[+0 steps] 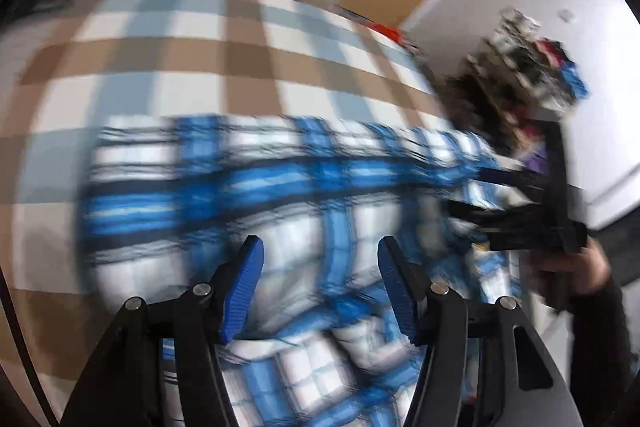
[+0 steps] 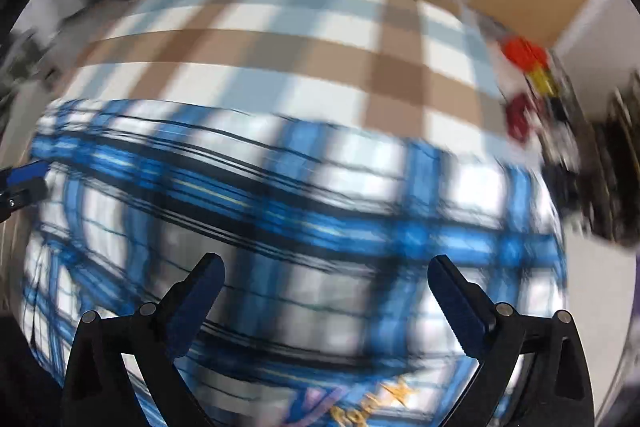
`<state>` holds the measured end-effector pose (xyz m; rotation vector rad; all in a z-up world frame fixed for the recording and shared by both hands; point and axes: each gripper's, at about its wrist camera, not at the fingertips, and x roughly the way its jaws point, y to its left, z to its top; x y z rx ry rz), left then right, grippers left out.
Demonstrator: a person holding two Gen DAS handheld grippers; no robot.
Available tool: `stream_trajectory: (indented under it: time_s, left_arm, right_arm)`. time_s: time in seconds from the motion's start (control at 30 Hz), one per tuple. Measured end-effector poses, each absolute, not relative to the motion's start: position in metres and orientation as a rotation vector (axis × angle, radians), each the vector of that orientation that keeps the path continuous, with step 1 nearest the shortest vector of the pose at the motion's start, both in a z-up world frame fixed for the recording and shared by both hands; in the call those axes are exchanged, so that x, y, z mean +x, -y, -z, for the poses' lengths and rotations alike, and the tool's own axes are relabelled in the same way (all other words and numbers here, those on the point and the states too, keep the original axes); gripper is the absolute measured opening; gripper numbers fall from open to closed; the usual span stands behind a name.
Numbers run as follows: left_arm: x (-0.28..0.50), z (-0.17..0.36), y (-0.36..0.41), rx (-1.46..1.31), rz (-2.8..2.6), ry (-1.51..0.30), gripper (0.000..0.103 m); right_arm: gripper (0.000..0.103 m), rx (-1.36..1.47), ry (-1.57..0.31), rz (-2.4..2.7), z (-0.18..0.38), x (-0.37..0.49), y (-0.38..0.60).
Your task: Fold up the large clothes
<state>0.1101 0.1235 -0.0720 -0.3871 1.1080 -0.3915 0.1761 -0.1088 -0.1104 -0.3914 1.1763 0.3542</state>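
In the left wrist view we look down over our left tongs (image 1: 320, 247), whose blue pads stand apart with nothing clamped between them. The blue, white and black plaid garment (image 1: 248, 179) lies spread just below and ahead of those tips, on a surface covered by a tan, pale blue and white checked cloth (image 1: 192, 59); everything is blurred, so we cannot tell whether the pads touch the fabric. Further right in that view, the right tongs (image 1: 472, 191) reach in over the garment's right edge, held by a hand (image 1: 576, 267) in a dark sleeve. From here we cannot tell whether they pinch the cloth.

In the right wrist view, a tip of the left tongs (image 2: 24, 173) shows at the far left edge, at the garment's (image 2: 304, 195) left border. The garment fills the middle of the picture, directly under the right tongs (image 2: 326, 267), which stand wide apart and released, with no fabric between the pads. To the right, beyond the checked cloth (image 2: 304, 51), lie small red and yellow objects (image 2: 528, 67), too blurred to name.
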Motion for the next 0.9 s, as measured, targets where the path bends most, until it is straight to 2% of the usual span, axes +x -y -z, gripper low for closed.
stream_trajectory:
  time_s: [0.13,0.27,0.4,0.43,0.9]
  left_arm:
    - [0.117,0.093,-0.109,-0.251,0.331,-1.154,0.054]
    - [0.122,0.094,-0.107,-0.246,0.312,-1.149,0.054]
    - [0.135,0.097,-0.089,-0.072,0.252,-1.141,0.054]
    - [0.140,0.098,-0.085,-0.019,0.228,-1.133,0.058]
    - [0.242,0.100,-0.119,0.114,0.204,-1.252,0.060]
  right_arm:
    - [0.103,-0.450,-1.296,-0.357,0.151,0.181,0.090]
    - [0.103,-0.365,-1.301,-0.360,0.156,0.184,0.097]
    - [0.103,-0.360,-1.274,-0.377,0.156,0.187,0.096]
    - [0.103,-0.361,-1.264,-0.383,0.156,0.188,0.096]
    - [0.103,-0.338,-1.164,-0.403,0.151,0.243,0.058]
